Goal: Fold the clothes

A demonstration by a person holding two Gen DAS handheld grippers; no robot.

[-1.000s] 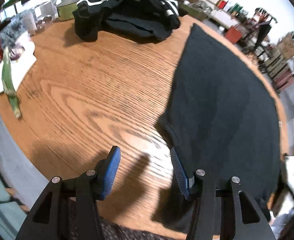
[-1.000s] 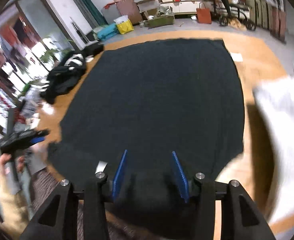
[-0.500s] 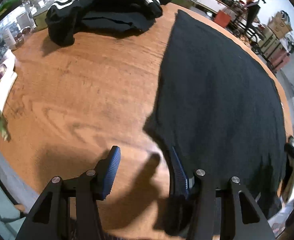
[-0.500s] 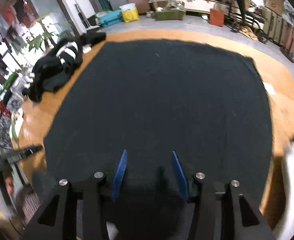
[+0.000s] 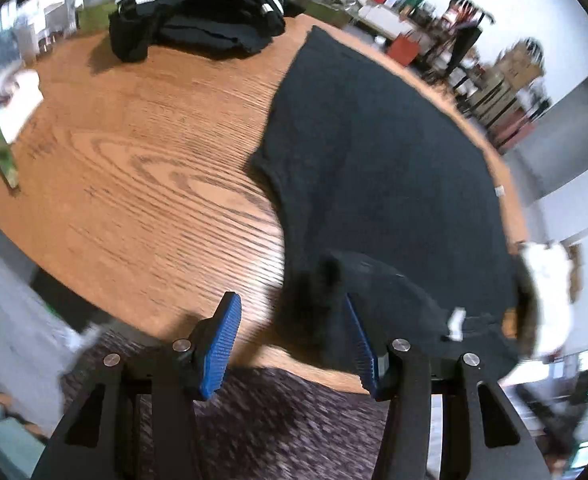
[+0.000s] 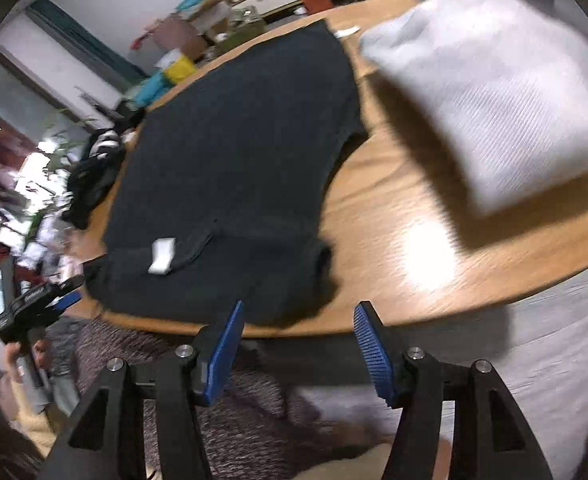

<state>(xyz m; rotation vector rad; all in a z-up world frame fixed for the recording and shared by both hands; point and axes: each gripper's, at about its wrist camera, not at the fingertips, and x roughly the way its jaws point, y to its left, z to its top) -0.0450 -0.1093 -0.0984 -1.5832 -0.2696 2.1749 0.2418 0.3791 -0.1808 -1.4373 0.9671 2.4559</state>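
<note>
Two grippers hover at the tabletop's [image 6: 393, 248] near edge: the left gripper [image 5: 292, 344] gapes empty beside a folded-in sleeve, while the right gripper [image 6: 297, 346] is opening, nothing between its pads. Spread flat lies the black shirt [image 6: 230, 152]. Sleeves look tucked; next, I'd judge, grasp an edge and fold the body over.

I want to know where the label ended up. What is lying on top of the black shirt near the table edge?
A small white label lies on the black shirt, on its folded-over near end. Whatever lies beneath that fold is covered. The shirt rests on the wooden table.
</note>
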